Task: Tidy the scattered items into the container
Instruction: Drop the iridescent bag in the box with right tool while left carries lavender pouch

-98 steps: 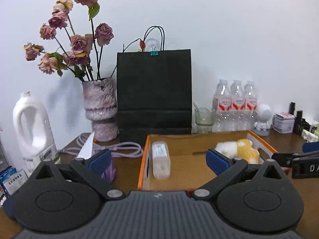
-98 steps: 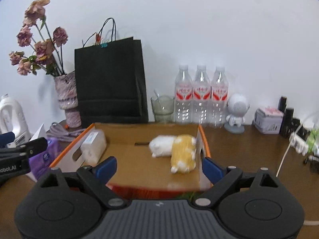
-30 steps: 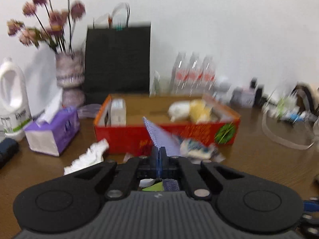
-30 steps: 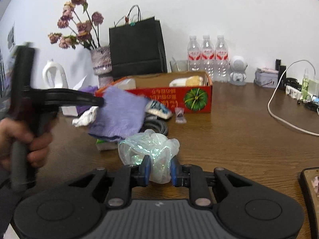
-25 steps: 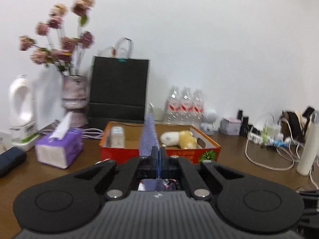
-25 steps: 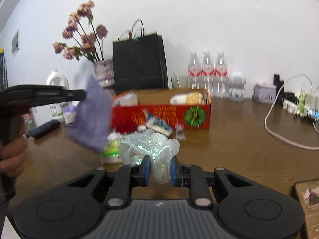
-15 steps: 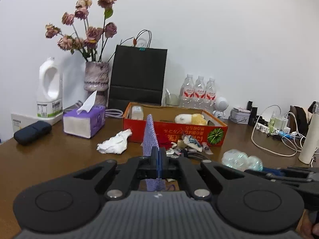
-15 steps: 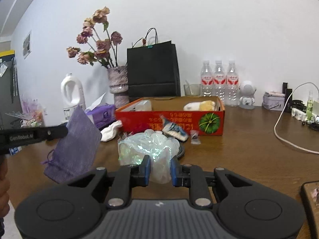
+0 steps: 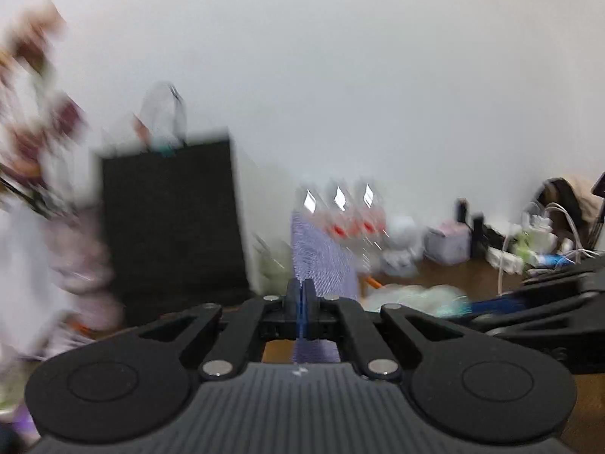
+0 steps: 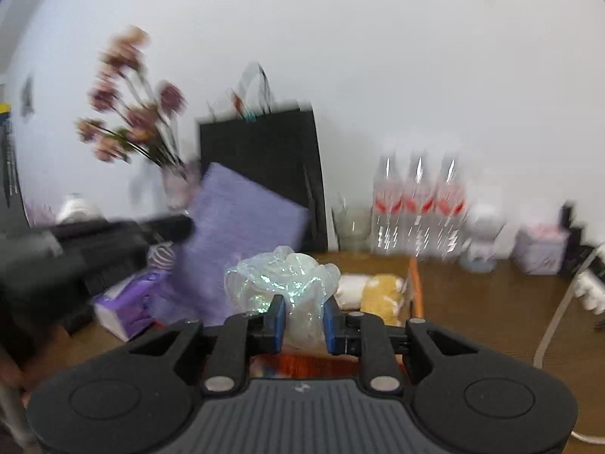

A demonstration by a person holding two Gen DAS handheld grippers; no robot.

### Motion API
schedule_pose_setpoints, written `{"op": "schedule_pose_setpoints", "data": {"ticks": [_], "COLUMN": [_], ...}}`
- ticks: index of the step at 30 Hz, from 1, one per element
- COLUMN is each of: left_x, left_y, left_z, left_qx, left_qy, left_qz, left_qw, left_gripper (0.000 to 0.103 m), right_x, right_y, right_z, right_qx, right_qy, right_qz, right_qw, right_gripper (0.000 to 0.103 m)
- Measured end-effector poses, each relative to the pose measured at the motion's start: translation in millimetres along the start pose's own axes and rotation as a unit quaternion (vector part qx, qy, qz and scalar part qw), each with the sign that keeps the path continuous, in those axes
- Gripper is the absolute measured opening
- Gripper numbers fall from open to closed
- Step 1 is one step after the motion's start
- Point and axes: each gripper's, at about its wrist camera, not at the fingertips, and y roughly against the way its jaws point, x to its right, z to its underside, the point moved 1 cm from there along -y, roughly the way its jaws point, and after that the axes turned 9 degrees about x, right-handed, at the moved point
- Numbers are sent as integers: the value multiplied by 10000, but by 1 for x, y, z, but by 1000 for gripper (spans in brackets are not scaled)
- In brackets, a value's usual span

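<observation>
1. Purple mesh pouch (image 10: 242, 223): pinched at one edge by the left gripper (image 9: 301, 302), jaws fully closed on the fabric. Pouch hangs in air, tilted, in front of the black paper bag (image 10: 264, 166). In left wrist view the pouch (image 9: 321, 261) sticks up past the fingertips and also shows below them.
2. Iridescent crumpled plastic wrap (image 10: 281, 280): held by the right gripper (image 10: 302, 319), jaws narrow, blue pads pressing it from both sides. Wrap bulges above the fingertips.
3. Container = cardboard box w/ orange rim (image 10: 415, 283), just beyond both grippers, on the brown wooden surface (image 10: 491, 310). Inside it, at right end: white-and-yellow plush toy (image 10: 372, 293). Red outer wall shows under the right gripper.
4. From left wrist view the right gripper (image 9: 469, 308) comes in from the right w/ the wrap (image 9: 412, 297) at its tip, near the pouch, not touching as far as can be told (blurred).
5. Purple tissue pack (image 10: 124, 306) sits on the surface left of the box.
6. Behind the box, along the wall: vase w/ dried roses (image 10: 132, 125), glass cup (image 10: 349, 227), three water bottles (image 10: 418, 208), small white robot figure (image 10: 482, 234), small tin (image 10: 540, 249).
7. Both views motion-blurred; small details unreadable.
</observation>
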Motion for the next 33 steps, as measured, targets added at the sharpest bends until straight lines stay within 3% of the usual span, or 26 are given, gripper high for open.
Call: {"op": "schedule_pose_setpoints", "data": {"ticks": [1,5,8,11,14,16,19,21,22,23,25,27,33], "left_x": [-8,-41,-61,-75,-90,-86,-83,-87,-89,-91,-92,-90,-97], "left_y": [-23,-93,-134,-154,-167,-169,-179,-173,-168,-164,-155,-148,-120], "left_z": [3,17,32,43,55,67,82,77,72,67,55,43,16], "left_qx": [-167,-648,-1429,-1914,-2223,-2357,-2867,-2709,-2587,-2517,-2458,-2419,-2436], "left_qy": [38,336,604,527,631,313,247,483,556,591,631,508,894], "left_qz": [85,-174,-579,-1060,-1251,-1121,-1044,-1040,-1069,-1066,-974,-1208,-1270], "left_qw": [9998,9972,9862,9743,9649,9648,9520,9558,9584,9601,9624,9614,9574], "left_gripper": [2,2,2,2,4,7,9,17,31,37,43,51,72], "right_x": [5,17,24,22,18,16,12,13,14,16,19,23,29], "right_y": [-27,-114,-161,-185,-198,-206,-214,-213,-212,-208,-198,-188,-156], "right_z": [-6,-10,-5,0,3,6,12,11,9,6,-5,-17,-39], "right_qx": [-363,-1160,-1635,-1818,-1886,-1966,-2062,-2031,-2016,-1982,-1847,-1736,-1741], "right_qy": [-58,137,320,480,694,756,796,716,621,532,401,297,98], "right_qz": [-13,422,703,733,725,746,785,768,749,726,737,792,964], "right_qw": [9993,9923,9835,9794,9769,9747,9721,9735,9746,9760,9792,9812,9800], "right_gripper": [19,19,19,19,22,29,36,43,49,51,64,73,74]}}
